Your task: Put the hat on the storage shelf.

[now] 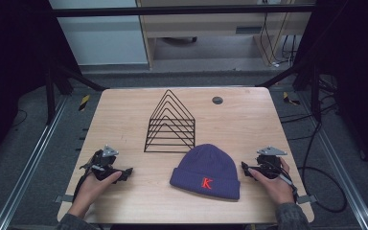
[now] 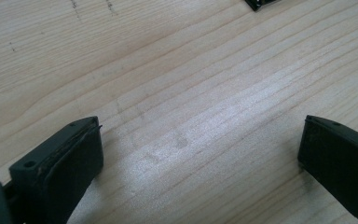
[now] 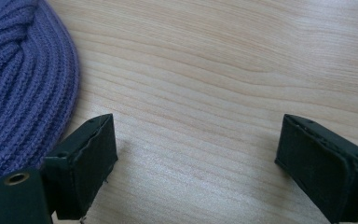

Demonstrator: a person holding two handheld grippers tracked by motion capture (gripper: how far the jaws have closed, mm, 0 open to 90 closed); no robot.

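Knitted beanie [image 1: 206, 171]: purple, ribbed, with a red letter K on its turned-up cuff; lies flat on the desk [image 1: 124, 120] at the near edge, right of centre. In the right gripper view its ribbed knit [image 3: 23, 84] lies just beside the near jaw, not between the two.

Wire rack [image 1: 171, 123]: black, made of nested triangular frames, standing upright mid-desk, just behind the beanie and apart from it.

Small dark round disc [image 1: 217, 100]: set in the desk top toward the far right corner.

Left hand-held gripper [image 1: 124, 173]: rests low at the near left of the desk, well apart from the beanie; jaws spread wide with bare wood between them (nothing held), as seen in its own view [image 2: 200, 154].

Right hand-held gripper [image 1: 245, 168]: sits just right of the beanie's cuff; jaws likewise wide apart and holding nothing, bare wood between them [image 3: 196, 154].
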